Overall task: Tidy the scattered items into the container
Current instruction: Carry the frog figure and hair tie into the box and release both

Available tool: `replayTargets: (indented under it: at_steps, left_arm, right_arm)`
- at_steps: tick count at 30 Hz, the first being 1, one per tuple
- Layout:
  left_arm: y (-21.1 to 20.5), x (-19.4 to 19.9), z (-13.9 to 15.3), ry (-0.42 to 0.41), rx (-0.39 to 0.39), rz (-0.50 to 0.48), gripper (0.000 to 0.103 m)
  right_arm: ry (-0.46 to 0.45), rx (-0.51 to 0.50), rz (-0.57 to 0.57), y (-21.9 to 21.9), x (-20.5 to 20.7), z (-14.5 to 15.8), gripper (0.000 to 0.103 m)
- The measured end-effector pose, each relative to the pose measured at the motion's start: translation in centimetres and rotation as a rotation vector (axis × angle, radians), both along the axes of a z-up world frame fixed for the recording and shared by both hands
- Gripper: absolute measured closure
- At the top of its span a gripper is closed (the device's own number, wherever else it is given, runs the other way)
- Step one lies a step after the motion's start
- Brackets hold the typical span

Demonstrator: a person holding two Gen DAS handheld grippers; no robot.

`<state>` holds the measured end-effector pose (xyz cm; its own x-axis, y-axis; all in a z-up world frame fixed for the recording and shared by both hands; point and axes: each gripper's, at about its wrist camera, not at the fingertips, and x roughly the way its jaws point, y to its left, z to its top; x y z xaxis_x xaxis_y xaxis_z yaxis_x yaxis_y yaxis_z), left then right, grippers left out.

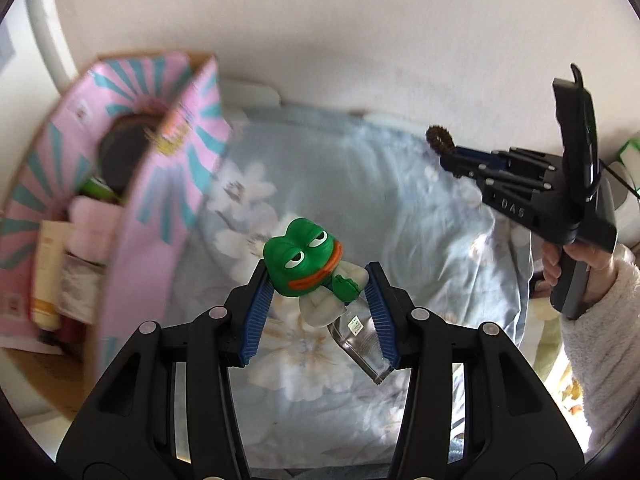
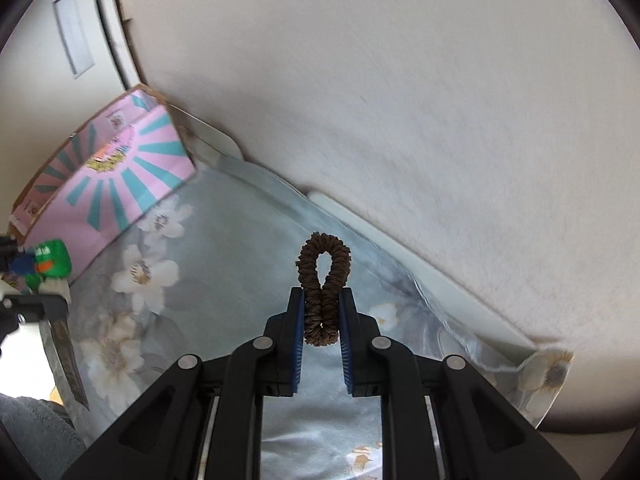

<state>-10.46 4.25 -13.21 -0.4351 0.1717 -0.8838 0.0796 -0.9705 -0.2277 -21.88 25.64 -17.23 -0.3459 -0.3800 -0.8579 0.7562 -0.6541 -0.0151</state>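
My left gripper (image 1: 318, 278) is shut on a green frog figurine (image 1: 298, 254) with a clear base, held above the bed. At the left stands the pink and teal cardboard box (image 1: 160, 216), open at the top, with several items inside. My right gripper (image 2: 322, 294) is shut on a brown hair scrunchie (image 2: 325, 264), whose loop sticks out past the fingertips. From the left wrist view the right gripper (image 1: 450, 158) hangs at the right with the scrunchie (image 1: 438, 140) at its tip. In the right wrist view the box (image 2: 120, 184) is far left and the frog (image 2: 52, 260) is just in front of it.
A pale blue flowered bed cover (image 1: 360, 200) lies under both grippers. A white wall (image 2: 400, 100) runs close behind the bed. A hand in a fluffy white sleeve (image 1: 600, 320) holds the right gripper's handle. A green-and-white thing (image 1: 628, 152) shows at the far right edge.
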Motion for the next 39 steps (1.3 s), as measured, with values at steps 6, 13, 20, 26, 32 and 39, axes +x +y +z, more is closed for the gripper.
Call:
replayTargets:
  at_steps: [6,13,20,26,32,39]
  left_arm:
    - [-3.9,0.8,4.5,0.066,-0.003,0.077,0.060]
    - [-10.3,1.9,9.5,0.137,-0.039,0.168,0.060]
    - [-15.6,3.1,10.6,0.149,-0.157,0.282,0.060]
    - [-18.0,3.7,7.5,0.093,-0.183,0.287,0.060]
    - [-19.0,3.5,3.4,0.037,-0.134,0.254,0.060]
    - [-19.0,3.0,1.1,0.012,-0.112,0.217,0.060]
  right_arm:
    - [0.049,-0.012,0.083,-4.2,1.3,2.9,0.088]
    - [0.039,-0.081,0.198,-10.6,2.7,6.8,0.088]
    - [0.013,-0.155,0.307,-18.4,6.0,9.1,0.088]
    - [-0.017,-0.119,0.382,-24.1,8.5,7.9,0.088]
    - [-0.070,-0.037,0.398,-28.1,9.6,4.6,0.088]
    - [-0.136,0.005,0.343,-30.3,8.6,2.2,0.088]
